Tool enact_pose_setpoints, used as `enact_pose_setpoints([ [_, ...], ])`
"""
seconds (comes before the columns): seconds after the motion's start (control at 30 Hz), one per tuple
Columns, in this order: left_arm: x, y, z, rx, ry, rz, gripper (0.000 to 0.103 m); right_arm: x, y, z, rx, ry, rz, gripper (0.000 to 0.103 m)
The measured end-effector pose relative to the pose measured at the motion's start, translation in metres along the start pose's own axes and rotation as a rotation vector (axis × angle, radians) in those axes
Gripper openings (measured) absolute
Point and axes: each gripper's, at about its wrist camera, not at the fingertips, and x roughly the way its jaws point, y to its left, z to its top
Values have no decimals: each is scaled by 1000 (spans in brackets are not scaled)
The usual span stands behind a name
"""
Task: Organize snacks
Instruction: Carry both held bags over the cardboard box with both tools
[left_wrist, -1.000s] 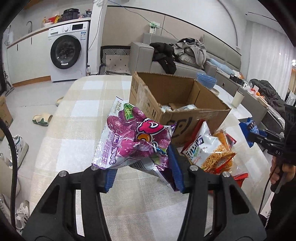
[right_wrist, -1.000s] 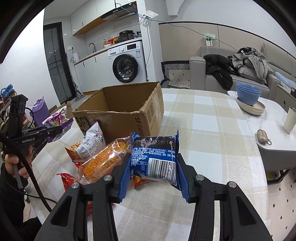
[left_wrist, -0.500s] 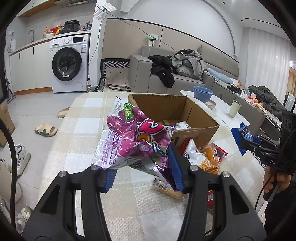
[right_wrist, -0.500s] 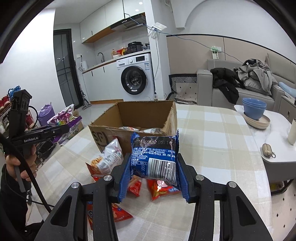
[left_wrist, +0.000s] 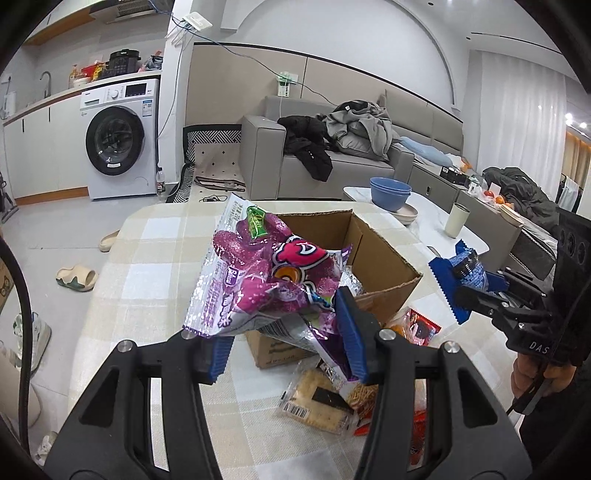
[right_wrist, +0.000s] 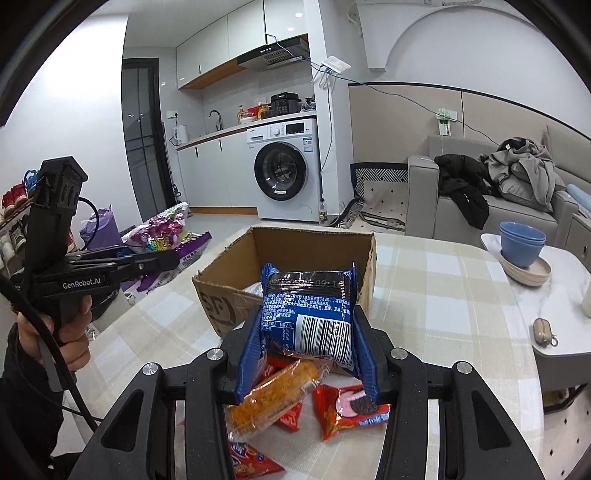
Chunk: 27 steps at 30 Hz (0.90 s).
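Counting: two tongs, one snack each, one cardboard box (right_wrist: 295, 266) on the checked worktop (right_wrist: 443, 295). Left tongs (left_wrist: 284, 334) are pinching a purple snack bag (left_wrist: 266, 277), held above the box's near-left corner. Right tongs (right_wrist: 306, 356) are pinching a blue snack packet (right_wrist: 310, 314), barcode side facing the camera, in front of the box's near wall. Loose on the worktop just in front of the box, right wrist view: an orange snack bag (right_wrist: 273, 395), a red cookie packet (right_wrist: 351, 410), a red packet (right_wrist: 251, 458) at the bottom edge. Left wrist view adds a cracker pack (left_wrist: 317, 402). Some packets lie inside the box; count unclear. Versus 0.5 s ago: both tongs sit higher and closer to the box, grips unchanged.
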Motion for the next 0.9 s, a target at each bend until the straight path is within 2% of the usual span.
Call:
enact_pose_setpoints([
  [0.43,39,-7,23,18,23,0,48,14,-5,16,3,-40,12,46],
  [0.9,88,-18,44,52,76,37,48,43,-5,37,-5,-24,51,46],
])
